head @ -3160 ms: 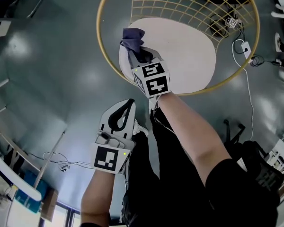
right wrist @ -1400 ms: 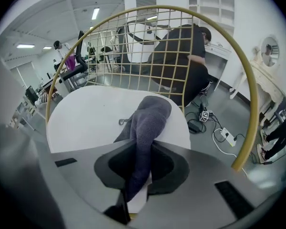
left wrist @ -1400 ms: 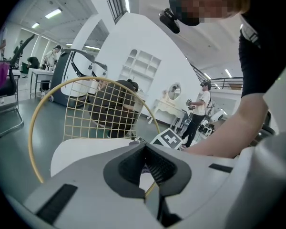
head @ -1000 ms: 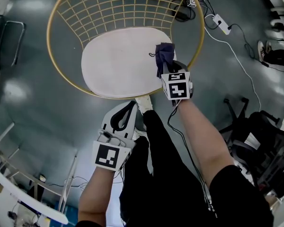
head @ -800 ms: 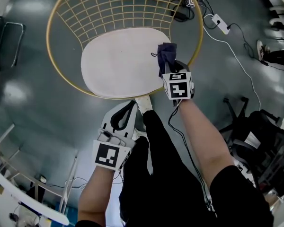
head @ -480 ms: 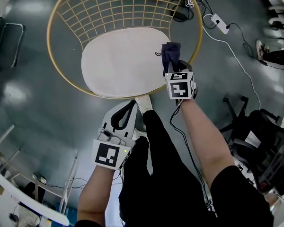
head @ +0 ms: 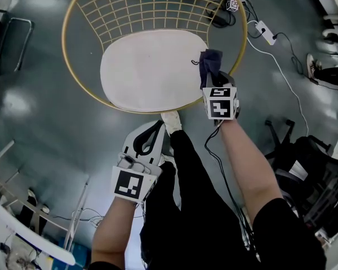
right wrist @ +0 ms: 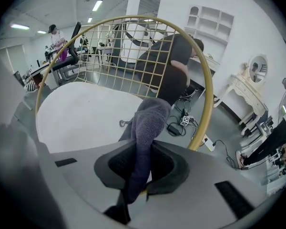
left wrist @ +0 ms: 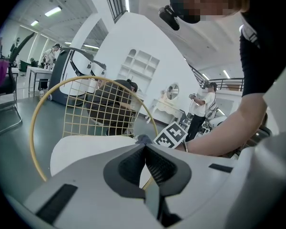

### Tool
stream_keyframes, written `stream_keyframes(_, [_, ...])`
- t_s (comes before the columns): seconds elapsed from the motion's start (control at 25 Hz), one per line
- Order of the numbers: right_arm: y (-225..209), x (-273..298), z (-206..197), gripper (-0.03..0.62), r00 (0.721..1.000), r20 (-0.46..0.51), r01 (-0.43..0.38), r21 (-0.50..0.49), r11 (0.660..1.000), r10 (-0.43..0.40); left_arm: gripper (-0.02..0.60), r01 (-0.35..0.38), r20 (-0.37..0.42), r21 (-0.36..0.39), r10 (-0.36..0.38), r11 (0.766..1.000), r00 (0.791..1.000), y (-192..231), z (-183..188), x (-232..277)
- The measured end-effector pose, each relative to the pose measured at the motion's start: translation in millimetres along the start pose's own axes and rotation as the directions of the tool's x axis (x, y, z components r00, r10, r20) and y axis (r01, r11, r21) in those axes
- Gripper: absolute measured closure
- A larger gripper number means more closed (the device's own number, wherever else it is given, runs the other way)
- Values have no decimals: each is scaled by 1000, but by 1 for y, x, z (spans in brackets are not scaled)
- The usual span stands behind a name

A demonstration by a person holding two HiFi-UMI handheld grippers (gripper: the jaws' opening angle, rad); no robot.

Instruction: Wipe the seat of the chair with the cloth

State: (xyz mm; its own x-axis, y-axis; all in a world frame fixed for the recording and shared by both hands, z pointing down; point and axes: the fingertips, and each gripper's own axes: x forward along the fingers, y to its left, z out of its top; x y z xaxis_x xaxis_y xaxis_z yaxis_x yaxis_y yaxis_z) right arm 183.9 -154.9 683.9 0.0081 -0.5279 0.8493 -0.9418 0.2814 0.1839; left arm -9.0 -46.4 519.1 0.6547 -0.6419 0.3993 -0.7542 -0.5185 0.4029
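The chair has a round gold wire frame (head: 73, 16) and a white oval seat (head: 149, 66). My right gripper (head: 215, 79) is shut on a dark purple-grey cloth (head: 209, 63), which hangs at the seat's right edge, just inside the gold rim. In the right gripper view the cloth (right wrist: 145, 132) runs up between the jaws, with the seat (right wrist: 81, 116) to its left. My left gripper (head: 149, 136) stays back near the person's leg, below the chair's front rim, jaws shut with nothing in them. From the left gripper view the seat (left wrist: 86, 147) and wire back (left wrist: 86, 109) lie ahead.
Grey floor all round. Cables and a power strip (head: 265, 30) lie right of the chair. A black office chair base (head: 279, 136) stands at the right, a metal frame (head: 11, 32) at the left. People stand in the background (left wrist: 200, 104).
My right gripper with the cloth has slid from the seat's left edge across to its right edge, then crept a little further right. The left gripper has stayed put.
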Motion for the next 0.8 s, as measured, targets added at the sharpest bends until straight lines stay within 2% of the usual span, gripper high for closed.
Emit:
stream_keyframes(0.16, [11,-4,11,531,998,46,-30,-33,999,31,568,-28,5,-18,28,999,1000,2,-1,-5])
stream_keyframes(0.44, [78,-3,57,531,966,149,-192,-139,971,212,569,-81,16,-48,82,996,996,23,1,-14])
stream_keyframes(0.64, [127,4,86,531,924,171,-310,-196,931,343,568,-135,16,-56,136,989,991,31,-3,-15])
stream_keyframes(0.8, [194,15,120,531,873,172,-408,-252,877,456,569,-191,25,-105,195,976,981,64,-2,-30])
